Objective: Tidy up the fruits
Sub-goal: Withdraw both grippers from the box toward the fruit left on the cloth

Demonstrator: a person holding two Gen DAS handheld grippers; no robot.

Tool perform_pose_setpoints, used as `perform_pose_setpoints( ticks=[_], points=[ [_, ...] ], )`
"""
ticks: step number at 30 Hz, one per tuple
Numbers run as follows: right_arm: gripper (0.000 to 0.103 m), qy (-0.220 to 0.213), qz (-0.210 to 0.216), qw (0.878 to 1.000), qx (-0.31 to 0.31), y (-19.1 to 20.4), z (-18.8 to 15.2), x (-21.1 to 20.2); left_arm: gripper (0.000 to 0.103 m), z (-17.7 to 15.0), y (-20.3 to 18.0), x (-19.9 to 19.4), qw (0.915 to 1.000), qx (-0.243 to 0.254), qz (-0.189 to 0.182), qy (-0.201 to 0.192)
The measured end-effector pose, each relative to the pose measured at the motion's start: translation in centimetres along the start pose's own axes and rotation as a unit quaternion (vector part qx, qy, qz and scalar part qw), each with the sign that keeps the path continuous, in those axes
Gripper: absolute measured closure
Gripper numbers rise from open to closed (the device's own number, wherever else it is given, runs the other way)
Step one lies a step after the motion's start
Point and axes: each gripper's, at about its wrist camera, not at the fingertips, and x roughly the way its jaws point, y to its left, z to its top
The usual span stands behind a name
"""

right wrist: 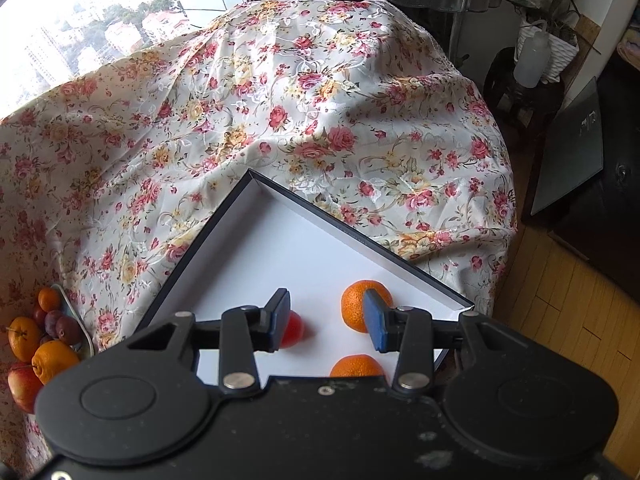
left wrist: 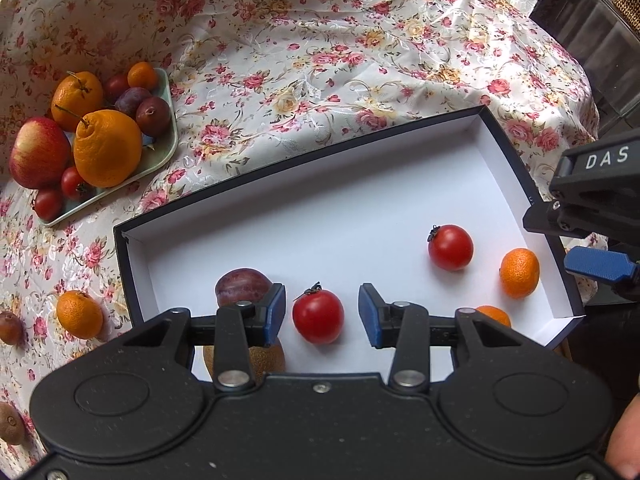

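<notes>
A white box with a dark rim (left wrist: 320,216) lies on the flowered cloth. My left gripper (left wrist: 322,314) points down into it, open. A red tomato (left wrist: 318,316) rests on the box floor between its blue pads, with a gap on each side. Also in the box are a plum (left wrist: 242,290), a second tomato (left wrist: 450,247), two tangerines (left wrist: 519,273) (left wrist: 494,314) and a kiwi (left wrist: 260,356) half hidden under the gripper. My right gripper (right wrist: 328,322) hangs open over the box's right corner, with nothing between its pads; a tangerine (right wrist: 356,304) lies behind its right pad.
A green plate (left wrist: 160,152) at the far left holds oranges, an apple, plums and small tomatoes. A loose tangerine (left wrist: 79,314) and two kiwis (left wrist: 10,328) (left wrist: 10,428) lie on the cloth left of the box. The table's right edge drops to a wooden floor (right wrist: 560,320).
</notes>
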Motion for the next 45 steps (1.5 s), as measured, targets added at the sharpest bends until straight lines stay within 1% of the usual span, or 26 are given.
perform_pose_setpoints(
  ticks=[9, 22, 34, 45],
  points=[
    [0.06, 0.002, 0.015, 1.0, -0.025, 2.4, -1.3, -0.8, 0.053, 0.0, 2.8, -1.3, 0.9996, -0.023, 0.008, -0.011],
    [0.06, 0.007, 0.038, 0.997, -0.072, 7.4, -4.3, -2.0, 0.053, -0.7, 9.4, -3.1, 0.9964, -0.075, 0.035, -0.018],
    [0.06, 0.02, 0.061, 0.987, -0.147, 13.2, -9.1, -2.9, 0.053, -2.3, 16.4, -4.5, 0.9887, -0.137, 0.06, -0.01],
    [0.06, 0.043, 0.085, 0.973, -0.21, 18.5, -14.4, -3.7, 0.053, -5.1, 22.9, -5.8, 0.9794, -0.184, 0.083, -0.006]
  ],
)
